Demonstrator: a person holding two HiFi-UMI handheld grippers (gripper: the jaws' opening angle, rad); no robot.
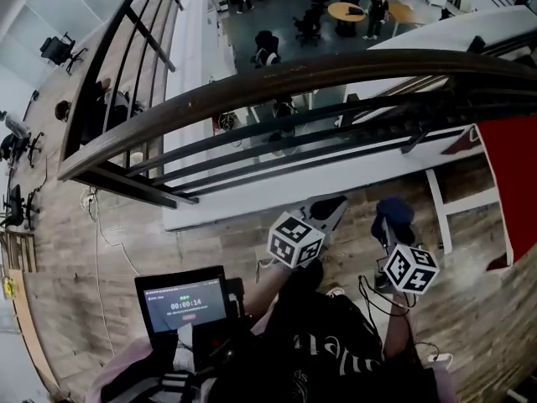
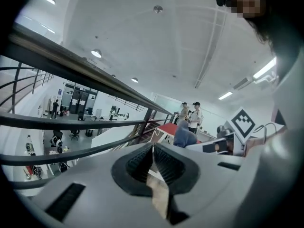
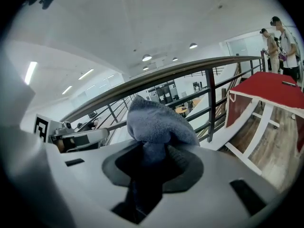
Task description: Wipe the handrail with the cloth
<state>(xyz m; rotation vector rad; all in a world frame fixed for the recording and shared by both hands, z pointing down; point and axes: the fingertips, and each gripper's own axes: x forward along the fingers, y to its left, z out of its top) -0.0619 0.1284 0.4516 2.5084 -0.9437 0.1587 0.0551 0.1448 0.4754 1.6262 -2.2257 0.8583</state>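
Observation:
The dark brown handrail [image 1: 277,82] curves across the head view above black railing bars, with both grippers below and short of it. My right gripper [image 1: 391,225] is shut on a blue-grey cloth [image 1: 393,211] that bunches out past its jaws. In the right gripper view the cloth [image 3: 159,122] fills the jaws of the right gripper [image 3: 152,151], and the handrail [image 3: 190,70] runs behind it without touching. My left gripper [image 1: 334,206] is shut and holds nothing. In its own view the left gripper [image 2: 153,151] points up under the handrail [image 2: 95,72].
A red-topped table on a white frame [image 1: 508,175] stands at the right, close to the railing. Low at the left is a tablet screen [image 1: 185,302]. Two people [image 2: 191,117] stand further along the wooden floor [image 1: 126,233]. Beyond the railing is a lower floor with a round table [image 1: 346,11].

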